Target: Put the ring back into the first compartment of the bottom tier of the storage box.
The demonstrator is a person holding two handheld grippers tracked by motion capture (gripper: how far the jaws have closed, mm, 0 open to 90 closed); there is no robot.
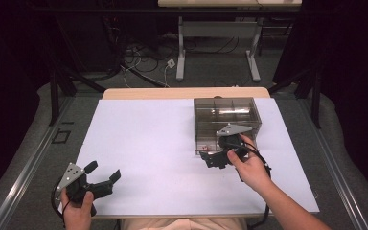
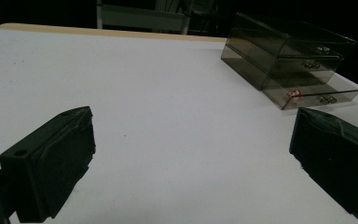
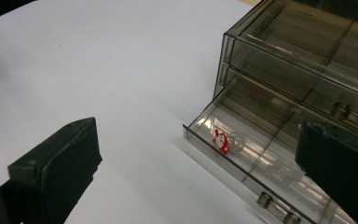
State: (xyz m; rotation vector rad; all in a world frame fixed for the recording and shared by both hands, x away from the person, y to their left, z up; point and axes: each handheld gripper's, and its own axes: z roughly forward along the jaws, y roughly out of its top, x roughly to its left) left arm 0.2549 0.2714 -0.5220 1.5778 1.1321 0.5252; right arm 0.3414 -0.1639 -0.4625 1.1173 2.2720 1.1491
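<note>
r gripper (image 1: 210, 155) jaws wide at open bottom drawer (image 3: 242, 158) — drawer front faces person; l gripper (image 1: 103, 172) wide too.

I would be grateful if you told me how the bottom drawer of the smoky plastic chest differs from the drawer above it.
The bottom drawer is pulled partway out; the drawer above is shut. The bottom drawer holds a small red-and-white item; nothing shows in the drawer above. Both are smoky clear plastic with a small metal handle.
</note>
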